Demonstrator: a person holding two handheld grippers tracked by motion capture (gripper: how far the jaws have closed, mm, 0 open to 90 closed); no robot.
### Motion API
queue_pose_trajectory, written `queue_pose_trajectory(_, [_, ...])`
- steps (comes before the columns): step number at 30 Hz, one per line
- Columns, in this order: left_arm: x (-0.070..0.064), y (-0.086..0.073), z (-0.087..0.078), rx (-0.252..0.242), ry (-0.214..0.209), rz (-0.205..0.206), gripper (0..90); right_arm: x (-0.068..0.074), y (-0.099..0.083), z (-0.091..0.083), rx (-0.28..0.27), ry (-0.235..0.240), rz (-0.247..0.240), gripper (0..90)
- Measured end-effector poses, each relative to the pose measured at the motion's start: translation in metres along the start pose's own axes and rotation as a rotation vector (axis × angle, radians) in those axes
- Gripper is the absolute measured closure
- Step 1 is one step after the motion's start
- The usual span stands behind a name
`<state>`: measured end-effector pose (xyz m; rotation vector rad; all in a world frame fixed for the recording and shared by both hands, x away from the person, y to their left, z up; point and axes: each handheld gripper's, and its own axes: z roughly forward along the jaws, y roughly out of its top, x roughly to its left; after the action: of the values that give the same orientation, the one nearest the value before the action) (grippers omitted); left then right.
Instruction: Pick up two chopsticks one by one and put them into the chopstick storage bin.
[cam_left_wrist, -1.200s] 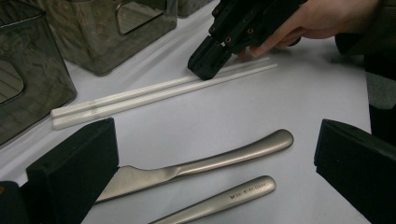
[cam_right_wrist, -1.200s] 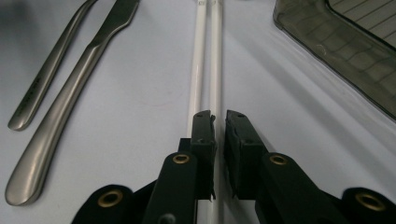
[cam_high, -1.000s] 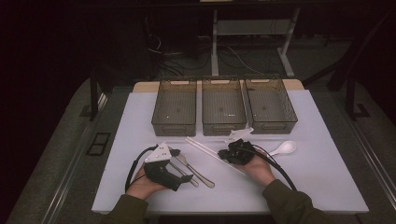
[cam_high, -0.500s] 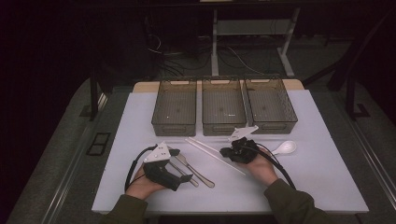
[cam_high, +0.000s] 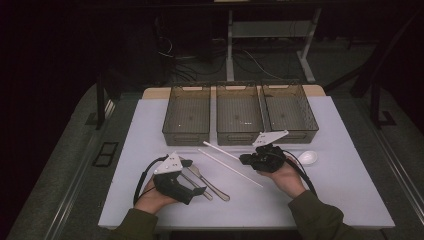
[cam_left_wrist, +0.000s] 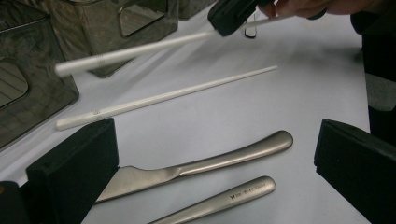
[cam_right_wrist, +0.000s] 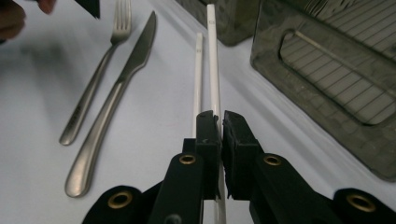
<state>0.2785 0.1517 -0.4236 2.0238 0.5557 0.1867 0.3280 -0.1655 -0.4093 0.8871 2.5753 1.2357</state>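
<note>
— Right gripper view had it plainly: the right gripper (cam_right_wrist: 219, 122) had its black jaws pinched on one long white plastic chopstick (cam_right_wrist: 213, 60), lifted clear of the white table (cam_right_wrist: 37, 84).

— And its twin?

— The second white chopstick (cam_right_wrist: 198, 70) lay flat on the table just beside it — well, slightly below. Beyond them lay the steel knife (cam_right_wrist: 116, 98) and steel fork (cam_right_wrist: 95, 79), side by side.

— The other hand?

— The left gripper (cam_left_wrist: 215, 154) sat low over the knife handle (cam_left_wrist: 233, 151) with its jaws spread wide, gripping nothing. From above, three smoky transparent plastic bins (cam_high: 239, 114) stood in a row at the far edge, a white spoon (cam_high: 306, 157) near the right hand.
</note>
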Motion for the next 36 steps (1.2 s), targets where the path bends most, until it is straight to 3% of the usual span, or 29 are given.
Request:
queue_pose_trajectory(10, [0.000,0.000,0.001,-0.004,0.003,-0.001,0.0,-0.001,0.015,-0.023,-0.052,0.004,0.002,85.4])
queue_pose_trajectory(16, [0.000,0.000,0.001,-0.001,0.001,0.000,0.0,-0.005,0.029,-0.027,-0.077,-0.017,0.015,85.4])
queue_pose_trajectory(36, [-0.001,0.000,0.001,-0.010,0.001,-0.005,0.0,-0.015,0.092,0.012,-0.042,-0.056,0.054,85.4])
